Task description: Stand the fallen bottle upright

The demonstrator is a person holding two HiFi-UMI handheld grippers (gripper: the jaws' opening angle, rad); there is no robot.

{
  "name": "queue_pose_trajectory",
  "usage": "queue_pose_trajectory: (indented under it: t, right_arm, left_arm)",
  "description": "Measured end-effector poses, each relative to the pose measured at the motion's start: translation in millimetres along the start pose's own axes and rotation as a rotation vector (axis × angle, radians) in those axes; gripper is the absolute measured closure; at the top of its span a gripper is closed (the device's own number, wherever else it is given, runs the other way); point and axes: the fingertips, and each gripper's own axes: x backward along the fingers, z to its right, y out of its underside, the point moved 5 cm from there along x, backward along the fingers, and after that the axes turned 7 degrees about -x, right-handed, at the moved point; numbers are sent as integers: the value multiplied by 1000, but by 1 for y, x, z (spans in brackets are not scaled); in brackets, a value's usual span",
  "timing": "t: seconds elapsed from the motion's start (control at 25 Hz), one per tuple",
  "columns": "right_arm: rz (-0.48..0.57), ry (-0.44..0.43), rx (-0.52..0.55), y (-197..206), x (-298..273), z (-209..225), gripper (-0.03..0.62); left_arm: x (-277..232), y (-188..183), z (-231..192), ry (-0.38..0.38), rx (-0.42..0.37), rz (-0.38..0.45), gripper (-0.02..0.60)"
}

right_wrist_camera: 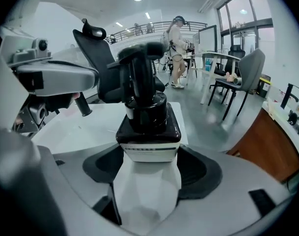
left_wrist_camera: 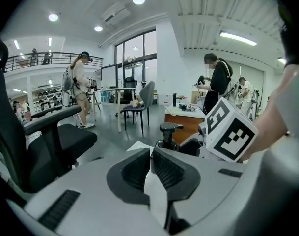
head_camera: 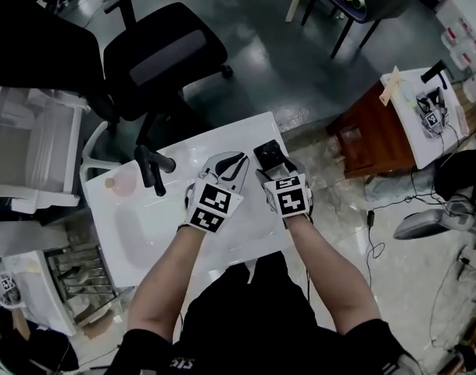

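— Found the bottle (right_wrist_camera: pixel 148 117)?
— Yes. Clamped in the right gripper (right_wrist_camera: pixel 149 154), near the far right corner of the table (head_camera: pixel 144 233). Gripped on both sides of its white lower part, with the dark shoulder and pump head (right_wrist_camera: pixel 139 58) sticking out past the pads.
— Standing?
— Looks about upright from the left gripper view. Hard to say whether resting on the tabletop or held just above it, with the base hidden behind the jaws.
— And the left gripper (left_wrist_camera: pixel 151 163)?
— Just beside the right one, on its left. Jaws all but together, nothing between them, aimed toward the pump head.
— Anything else around?
— A black peg (head_camera: pixel 154 170) and a pink round thing (head_camera: pixel 120 183) on the table, farther left. Beyond the table, a black chair (head_camera: pixel 163 53). Off to the right, a brown cabinet (head_camera: pixel 374 135).
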Motion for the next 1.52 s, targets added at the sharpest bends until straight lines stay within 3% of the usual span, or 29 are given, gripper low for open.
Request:
queue_pose_trajectory:
  t: [0.2,0.4,0.56,0.8,1.12,1.24,1.52]
  right_arm:
    - [44,25,-22,20,37,-3,274]
    - [84,60,-71,39,91,-20,360]
    - [137,70,-41,32,129,-46,428]
    - [225,48,-8,18,175,-76,477]
    - [323,-56,2,6,217,-79,531]
    - [346,-100,26,2,233,-72,579]
    - [484,-258,40,-21,288,-49,580]
  left_arm:
    - [36,2,8,-11,21,35,546]
    - [81,0,14,-21,76,77,546]
    - [117,-1,17,-21,110,112,546]
    - [166,-8,19,-49,164,166,548]
    - [198,-24,27,-127,207,196,548]
    - [199,-33,31,-161,229,194,548]
    - [198,-68,49,-241,237,228,548]
